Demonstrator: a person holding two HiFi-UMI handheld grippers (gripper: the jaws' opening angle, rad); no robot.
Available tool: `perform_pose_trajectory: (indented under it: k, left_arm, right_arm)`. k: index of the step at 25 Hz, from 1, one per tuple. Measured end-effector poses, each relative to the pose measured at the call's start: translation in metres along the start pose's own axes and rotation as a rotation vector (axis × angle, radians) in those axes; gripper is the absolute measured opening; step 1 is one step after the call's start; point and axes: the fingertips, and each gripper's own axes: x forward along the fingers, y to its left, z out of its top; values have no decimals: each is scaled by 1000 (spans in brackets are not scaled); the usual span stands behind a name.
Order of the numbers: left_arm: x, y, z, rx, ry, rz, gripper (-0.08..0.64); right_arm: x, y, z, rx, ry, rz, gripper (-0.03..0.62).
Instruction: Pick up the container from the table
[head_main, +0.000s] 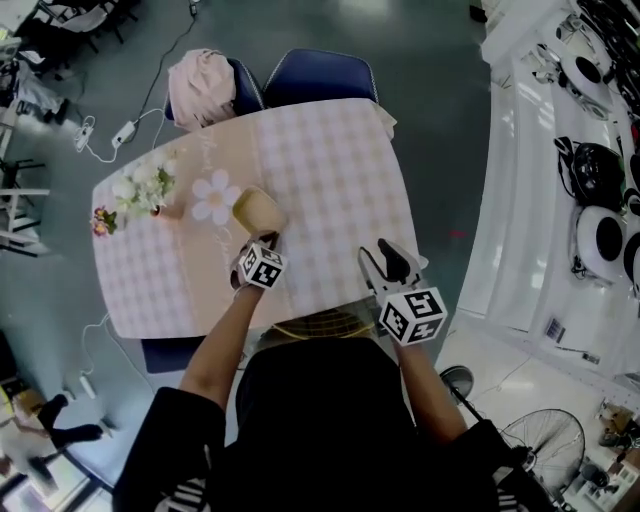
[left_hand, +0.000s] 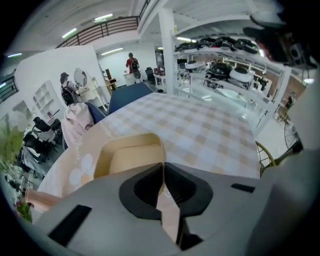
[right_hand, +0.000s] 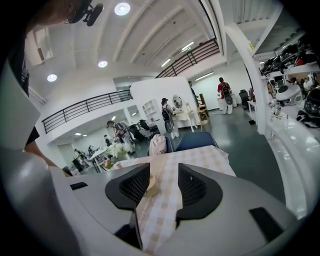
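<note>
The container (head_main: 258, 210) is a tan, open-topped box standing on the pink checked table (head_main: 330, 170), left of centre. My left gripper (head_main: 267, 240) leans down onto its near side. In the left gripper view the container (left_hand: 127, 160) lies just ahead, and the left gripper (left_hand: 163, 172) is shut, its jaws pinched on the container's thin right-hand wall at the rim. My right gripper (head_main: 388, 262) hovers over the table's near right edge, away from the container. In its own view the right gripper (right_hand: 162, 184) is open, with only tablecloth showing between its jaws.
A vase of flowers (head_main: 140, 190) and a white daisy shape (head_main: 215, 197) sit left of the container. Two blue chairs (head_main: 320, 75) stand behind the table, one draped with a pink garment (head_main: 200, 85). White shelving with helmets (head_main: 600, 170) runs along the right.
</note>
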Motion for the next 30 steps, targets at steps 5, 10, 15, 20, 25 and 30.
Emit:
perform_pose_trajectory:
  k: [5, 10, 15, 20, 25, 30]
  left_arm:
    - [-62, 16, 22, -147, -144, 1, 15]
    - [-137, 23, 35, -170, -300, -6, 14]
    - [-217, 22, 39, -182, -447, 1, 14]
    - [-297, 14, 38, -261, -595, -27, 14]
    - [-347, 5, 23, -267, -679, -30, 14]
    - [-373, 1, -2, -298, -710, -24, 14]
  right_arm:
    - [-3, 20, 10, -21, -36, -2, 167]
    - [-16, 45, 8, -45, -59, -12, 166]
    - [-35, 75, 14, -107, -106, -28, 36]
    - [-57, 125, 16, -153, -170, -17, 3]
    - [-76, 160, 10, -183, -209, -46, -1]
    - [-84, 188, 9, -218, -232, -48, -2]
